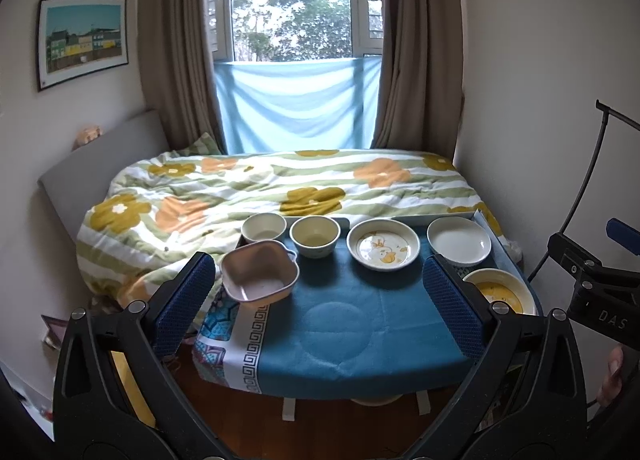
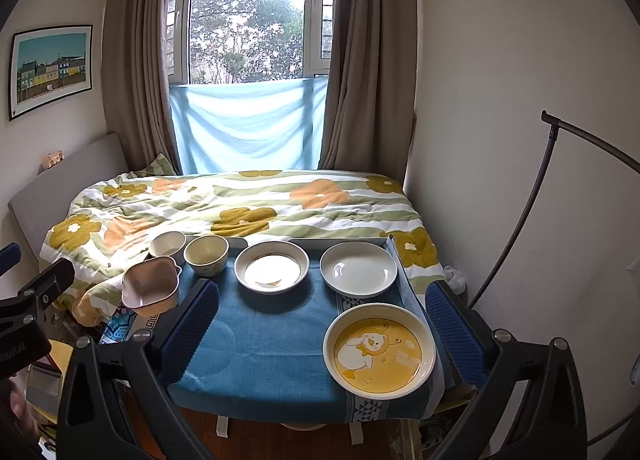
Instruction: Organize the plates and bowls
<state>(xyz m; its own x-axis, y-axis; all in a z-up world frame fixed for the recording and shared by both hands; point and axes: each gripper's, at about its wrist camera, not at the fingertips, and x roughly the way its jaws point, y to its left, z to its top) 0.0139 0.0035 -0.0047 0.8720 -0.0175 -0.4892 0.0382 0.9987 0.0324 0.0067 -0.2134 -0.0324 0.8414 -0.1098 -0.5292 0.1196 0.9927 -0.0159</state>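
Left gripper (image 1: 318,302) held wide open over the blue tablecloth (image 1: 360,324), nothing between the jaws. Right gripper (image 2: 320,330) likewise spread wide and empty above the same cloth.

Seen from the right wrist: yellow duck-print plate (image 2: 379,350) at 4 o'clock on the table, just beside the right finger (image 2: 454,334), not touching it. Plain white plate (image 2: 358,268) at 1 o'clock, close behind the yellow one. Duck-print deep plate (image 2: 272,267) at 12 o'clock, near the white plate, apart from it. Cream bowl (image 2: 207,254) at 11 o'clock, white bowl (image 2: 167,244) just beside it further toward 10. Pink square bowl (image 2: 151,286) at 9 o'clock, tilted, at the table's edge.

Seen from the left wrist: pink square bowl (image 1: 260,271) just beside the left finger (image 1: 186,300); touching or not could not be told. Flowered quilt (image 1: 256,187) spread on the bed beyond the table, toward 12 o'clock.
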